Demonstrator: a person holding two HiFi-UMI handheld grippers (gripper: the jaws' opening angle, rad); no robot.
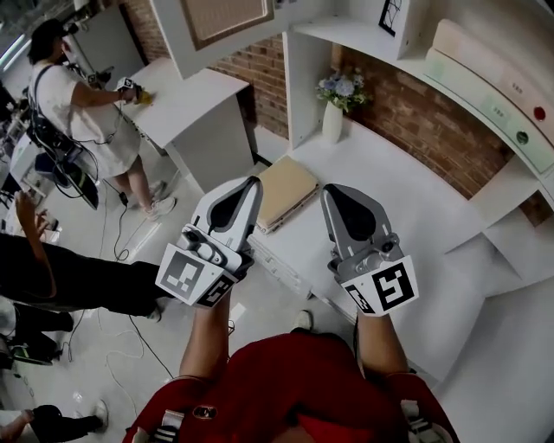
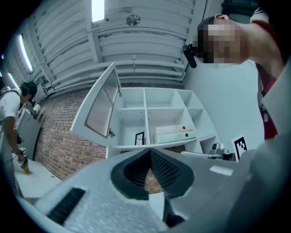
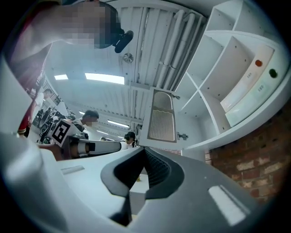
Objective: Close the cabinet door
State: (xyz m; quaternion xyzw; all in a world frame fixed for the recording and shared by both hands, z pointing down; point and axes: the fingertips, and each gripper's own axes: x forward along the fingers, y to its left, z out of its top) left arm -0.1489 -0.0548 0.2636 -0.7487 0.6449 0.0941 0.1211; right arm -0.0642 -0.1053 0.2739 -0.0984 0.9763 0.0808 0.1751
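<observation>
Head view: white cabinet [image 1: 346, 33] is mounted over a white worktop [image 1: 389, 190], with a brick wall [image 1: 424, 130] between them. The cabinet door [image 1: 223, 22], white frame with a beige panel, stands swung open off the cabinet's left side, out past the worktop's left edge; nothing touches it. A long white box [image 1: 489, 91] with a red and a green dot lies in a lower cabinet compartment on the right. A tan pad [image 1: 284, 190] lies flat at the worktop's left edge, and a white vase of flowers [image 1: 334, 117] stands upright at the back-left corner against the brick. The left gripper [image 1: 253, 183] and right gripper [image 1: 330, 190] are side by side, held out over the near-left part of the worktop, well short of the door. In the left gripper view the jaws are pressed together with nothing in them, and the door hangs open at the upper-left compartment. In the right gripper view the jaws are also pressed together and empty, with the door ahead of them and apart. A bystander [image 1: 74, 95] works at a separate white table [image 1: 186, 95] to the far left.
</observation>
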